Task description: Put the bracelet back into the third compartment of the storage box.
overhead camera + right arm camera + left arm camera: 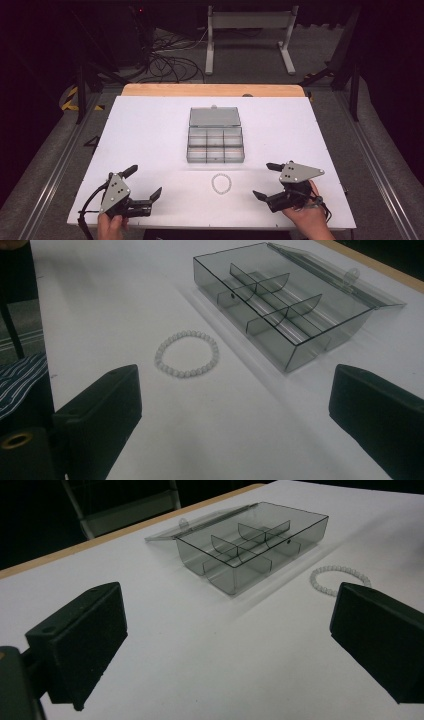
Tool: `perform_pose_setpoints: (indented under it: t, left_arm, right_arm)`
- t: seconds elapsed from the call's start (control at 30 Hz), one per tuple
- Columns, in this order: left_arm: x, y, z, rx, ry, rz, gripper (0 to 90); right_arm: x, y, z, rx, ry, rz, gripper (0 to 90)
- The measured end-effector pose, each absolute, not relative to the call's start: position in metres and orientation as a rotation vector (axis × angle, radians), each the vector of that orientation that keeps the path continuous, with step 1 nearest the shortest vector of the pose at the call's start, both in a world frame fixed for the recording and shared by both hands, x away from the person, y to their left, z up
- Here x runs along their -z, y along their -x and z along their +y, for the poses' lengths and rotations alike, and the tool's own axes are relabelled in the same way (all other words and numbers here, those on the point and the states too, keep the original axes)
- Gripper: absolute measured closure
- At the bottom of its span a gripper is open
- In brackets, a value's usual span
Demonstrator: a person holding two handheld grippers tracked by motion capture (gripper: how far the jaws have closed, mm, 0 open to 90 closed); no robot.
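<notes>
Both open grippers, left gripper (145, 184) and right gripper (265, 181), flank the bead bracelet (221, 183).

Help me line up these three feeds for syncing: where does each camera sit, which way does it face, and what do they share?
High view: fixed above the person's side, looking forward and down on the white table; both hands show, with the left gripper and right gripper, jaws open.
Left gripper view: rides the left gripper, looking between its black jaws toward the open compartment box.
Right gripper view: rides the right gripper, looking between its jaws at the bead bracelet.
Shared: all three show the box and bracelet.
</notes>
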State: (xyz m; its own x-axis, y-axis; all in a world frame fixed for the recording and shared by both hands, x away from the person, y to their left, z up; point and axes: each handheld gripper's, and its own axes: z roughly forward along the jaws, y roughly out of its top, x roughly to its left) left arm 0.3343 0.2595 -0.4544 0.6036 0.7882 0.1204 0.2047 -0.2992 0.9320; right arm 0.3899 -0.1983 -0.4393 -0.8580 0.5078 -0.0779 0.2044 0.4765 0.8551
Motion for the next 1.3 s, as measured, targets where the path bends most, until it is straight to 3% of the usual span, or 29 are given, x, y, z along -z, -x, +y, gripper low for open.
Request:
perform_pose_setpoints:
  t: [1.3]
  left_arm:
    - [0.454,-0.335,0.260,-0.715,-1.833,0.795,2.5]
  right_arm:
    - [0.418,-0.411,-0.142,-1.351,-0.494,2.469,6.4]
